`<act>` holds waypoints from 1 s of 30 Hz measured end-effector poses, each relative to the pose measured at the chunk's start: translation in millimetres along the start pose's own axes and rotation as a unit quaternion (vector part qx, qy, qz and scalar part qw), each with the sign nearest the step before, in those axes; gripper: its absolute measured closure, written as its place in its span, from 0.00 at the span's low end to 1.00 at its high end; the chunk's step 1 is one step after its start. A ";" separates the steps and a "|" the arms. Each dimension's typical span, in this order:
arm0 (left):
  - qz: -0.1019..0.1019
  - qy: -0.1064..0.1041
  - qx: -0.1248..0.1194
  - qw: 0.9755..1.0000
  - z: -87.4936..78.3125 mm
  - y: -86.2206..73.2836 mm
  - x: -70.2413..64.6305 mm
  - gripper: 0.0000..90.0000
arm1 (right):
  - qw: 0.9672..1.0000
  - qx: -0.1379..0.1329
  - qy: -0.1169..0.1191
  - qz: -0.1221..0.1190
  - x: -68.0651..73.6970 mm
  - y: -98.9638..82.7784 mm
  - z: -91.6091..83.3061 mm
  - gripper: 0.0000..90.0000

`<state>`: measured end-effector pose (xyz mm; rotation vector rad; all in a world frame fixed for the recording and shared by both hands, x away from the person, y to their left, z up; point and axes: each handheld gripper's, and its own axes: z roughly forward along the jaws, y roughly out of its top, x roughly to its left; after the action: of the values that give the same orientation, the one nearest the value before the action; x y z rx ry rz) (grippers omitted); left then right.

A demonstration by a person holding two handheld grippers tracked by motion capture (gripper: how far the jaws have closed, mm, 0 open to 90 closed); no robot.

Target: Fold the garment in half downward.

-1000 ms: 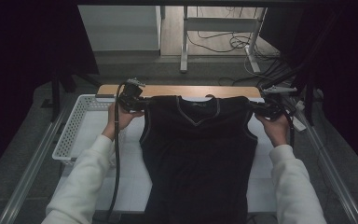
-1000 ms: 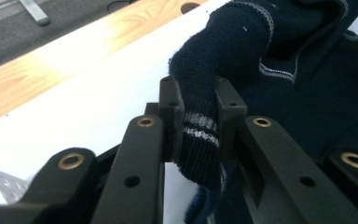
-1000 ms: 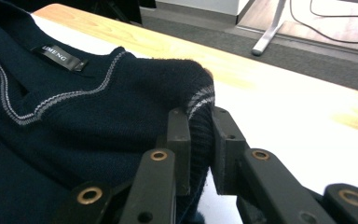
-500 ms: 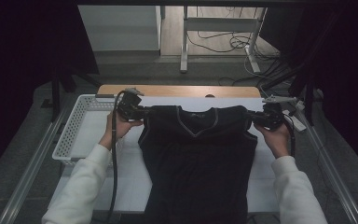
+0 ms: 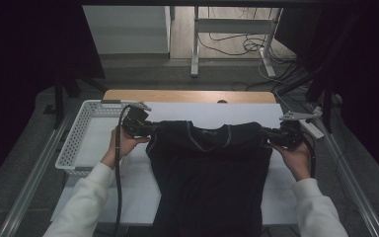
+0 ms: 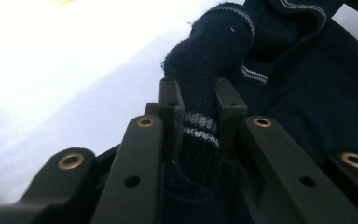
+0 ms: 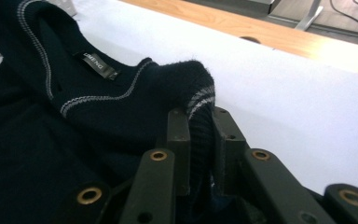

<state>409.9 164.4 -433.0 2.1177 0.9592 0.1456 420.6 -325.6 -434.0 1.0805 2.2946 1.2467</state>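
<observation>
high view: a dark knitted vest (image 5: 209,173) is seen spread on the white sheet (image 5: 212,112) of the table, its lower part reaching the near edge and its shoulders lifted off the sheet. the left shoulder is pinched by the left gripper (image 5: 147,129), the right shoulder by the right gripper (image 5: 272,136), each carried in a hand with a white sleeve. a white basket (image 5: 81,131) is seen just beside the left gripper, at the table's left.

in the left gripper view the jaws are seen drawn narrow and pressed on a fold of ribbed, grey-striped knit (image 6: 199,135). in the right gripper view the jaws are likewise clamped narrow on the striped shoulder edge (image 7: 200,112), and the neck label (image 7: 95,62) is seen inside the collar. a wooden strip (image 7: 279,35) is seen beyond the sheet.
</observation>
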 end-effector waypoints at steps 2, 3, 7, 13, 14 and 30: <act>0.000 0.000 0.002 1.000 0.4 -2.5 -1.5 0.84 | 1.000 0.001 0.005 0.000 2.9 -3.1 -1.2 0.88; -0.001 -0.001 0.003 1.000 0.7 -3.8 -2.3 0.84 | 1.000 0.001 0.007 -0.001 3.7 -4.0 -1.4 0.88; -0.002 -0.003 0.004 1.000 1.7 -8.2 -4.7 0.84 | 1.000 0.003 0.013 -0.005 9.0 -9.1 -2.7 0.88; -0.001 -0.009 0.004 1.000 3.9 -17.0 -10.0 0.84 | 1.000 0.010 0.024 -0.013 18.7 -19.2 -3.3 0.88; 0.000 -0.010 0.005 1.000 4.0 -18.2 -10.8 0.84 | 0.999 0.011 0.026 -0.015 20.9 -20.8 -3.2 0.88; -0.012 -0.020 0.008 1.000 1.9 -39.8 -22.4 0.83 | 0.999 0.022 0.031 -0.021 34.9 -42.6 -14.7 0.88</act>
<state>371.5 164.1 -457.8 2.1151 0.9656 0.0829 368.9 -322.4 -457.8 1.0155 2.3895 1.2361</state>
